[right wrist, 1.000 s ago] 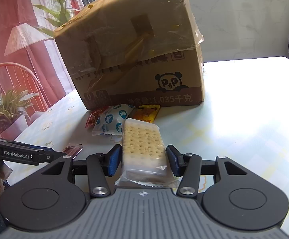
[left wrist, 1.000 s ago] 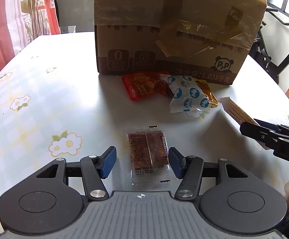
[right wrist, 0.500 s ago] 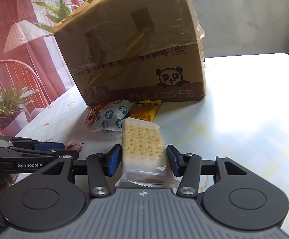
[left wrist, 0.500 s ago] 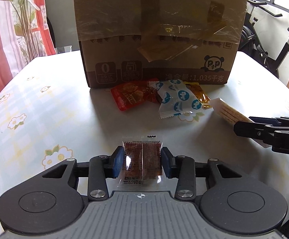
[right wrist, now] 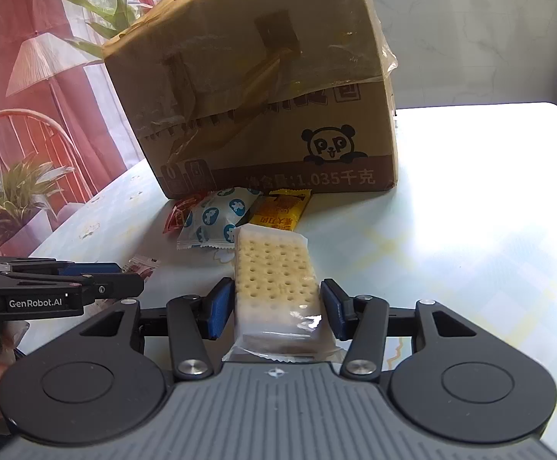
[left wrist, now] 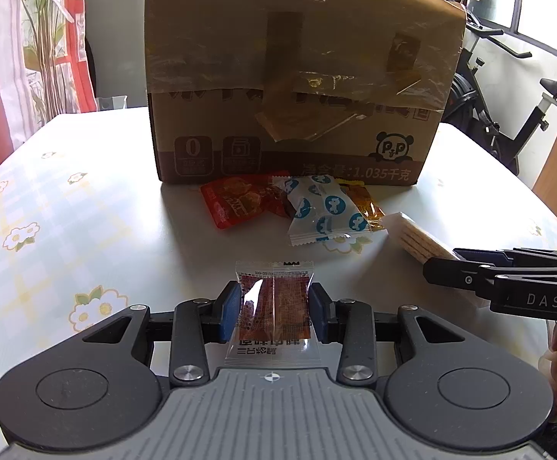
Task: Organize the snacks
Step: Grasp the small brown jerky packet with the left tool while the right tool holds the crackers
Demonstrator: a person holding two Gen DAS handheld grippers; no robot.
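Both your hand-held grippers hold snacks.
Left hand-held gripper [left wrist: 273, 308] pinches the clear jerky packet [left wrist: 272, 306]; right hand-held gripper [right wrist: 276, 306] clamps the cracker pack [right wrist: 274, 280].

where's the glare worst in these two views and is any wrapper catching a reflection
Right wrist view: the table right of the cardboard box is blown out white, its pattern lost. Left wrist view: milder sheen on the tabletop, and the clear meat snack packet in the left gripper shows a bright streak. Right wrist view: the cracker pack glints near its lower end.
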